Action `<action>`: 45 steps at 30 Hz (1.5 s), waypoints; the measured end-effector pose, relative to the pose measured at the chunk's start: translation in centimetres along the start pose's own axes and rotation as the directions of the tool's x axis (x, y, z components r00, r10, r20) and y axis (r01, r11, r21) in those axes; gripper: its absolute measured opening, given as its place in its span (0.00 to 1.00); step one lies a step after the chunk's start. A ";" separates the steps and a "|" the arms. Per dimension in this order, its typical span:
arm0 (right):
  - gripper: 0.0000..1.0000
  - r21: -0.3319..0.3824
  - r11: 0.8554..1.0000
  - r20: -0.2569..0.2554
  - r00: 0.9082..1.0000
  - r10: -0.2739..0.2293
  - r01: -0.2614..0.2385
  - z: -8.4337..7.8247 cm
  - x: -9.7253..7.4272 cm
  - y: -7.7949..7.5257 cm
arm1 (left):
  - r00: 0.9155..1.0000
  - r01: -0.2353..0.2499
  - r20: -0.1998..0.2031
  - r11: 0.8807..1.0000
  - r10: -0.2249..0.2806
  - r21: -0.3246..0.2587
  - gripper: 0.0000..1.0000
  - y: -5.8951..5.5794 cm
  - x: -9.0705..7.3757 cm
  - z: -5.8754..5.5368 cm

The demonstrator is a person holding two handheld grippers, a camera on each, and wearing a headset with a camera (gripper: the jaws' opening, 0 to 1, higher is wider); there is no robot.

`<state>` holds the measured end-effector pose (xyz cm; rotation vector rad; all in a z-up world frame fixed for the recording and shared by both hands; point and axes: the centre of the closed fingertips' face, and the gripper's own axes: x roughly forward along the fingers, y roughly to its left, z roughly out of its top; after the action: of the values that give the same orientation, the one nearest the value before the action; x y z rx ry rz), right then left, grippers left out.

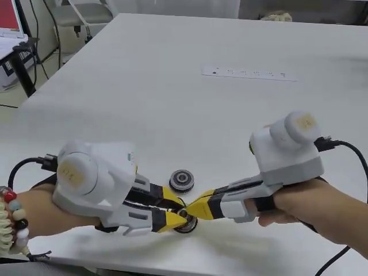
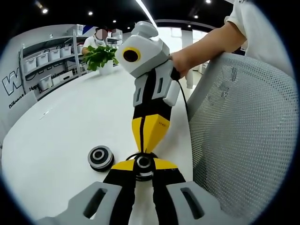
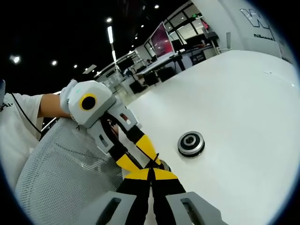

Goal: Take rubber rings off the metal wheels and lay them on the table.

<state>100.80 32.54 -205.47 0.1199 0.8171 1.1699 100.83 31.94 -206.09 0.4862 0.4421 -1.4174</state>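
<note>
Stripping step, near edge of table (image 1: 172, 86): your left gripper (image 2: 143, 162) clamps the metal wheel (image 1: 187, 225) between part-closed jaws, your right gripper (image 3: 151, 169) looks pinched shut on its rubber ring (image 2: 133, 154); next, peel it clear and lay it down.

White table (image 1: 172, 109); loose wheel (image 1: 181, 179); power strip (image 1: 250, 73) beyond.
</note>
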 end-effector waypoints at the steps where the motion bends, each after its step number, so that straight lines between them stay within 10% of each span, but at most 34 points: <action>1: 0.00 0.002 1.000 -0.001 1.000 0.000 0.000 0.0 0.0 0.0 | 1.000 0.000 -0.002 1.000 0.000 0.001 0.07 0.0 0.0 0.0; 14: 0.00 0.031 0.999 -0.014 1.000 -0.016 0.016 -0.3 -0.1 -0.3 | 0.999 0.049 0.002 0.999 -0.049 -0.019 0.13 -0.4 -0.7 1.0; 26: 0.00 0.054 0.998 0.012 0.999 -0.040 0.039 0.2 -0.9 -0.6 | 0.995 0.052 0.091 0.998 -0.050 -0.023 0.58 -0.5 -2.7 4.7; 45: 0.00 0.074 0.995 0.067 0.995 -0.075 0.070 1.5 -3.1 -1.4 | 0.995 -0.044 0.083 0.998 0.047 -0.034 0.90 0.7 -9.3 4.6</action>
<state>102.33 29.78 -203.51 0.1877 0.7961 1.0628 100.55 37.03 -197.04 0.4063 0.3836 -1.3797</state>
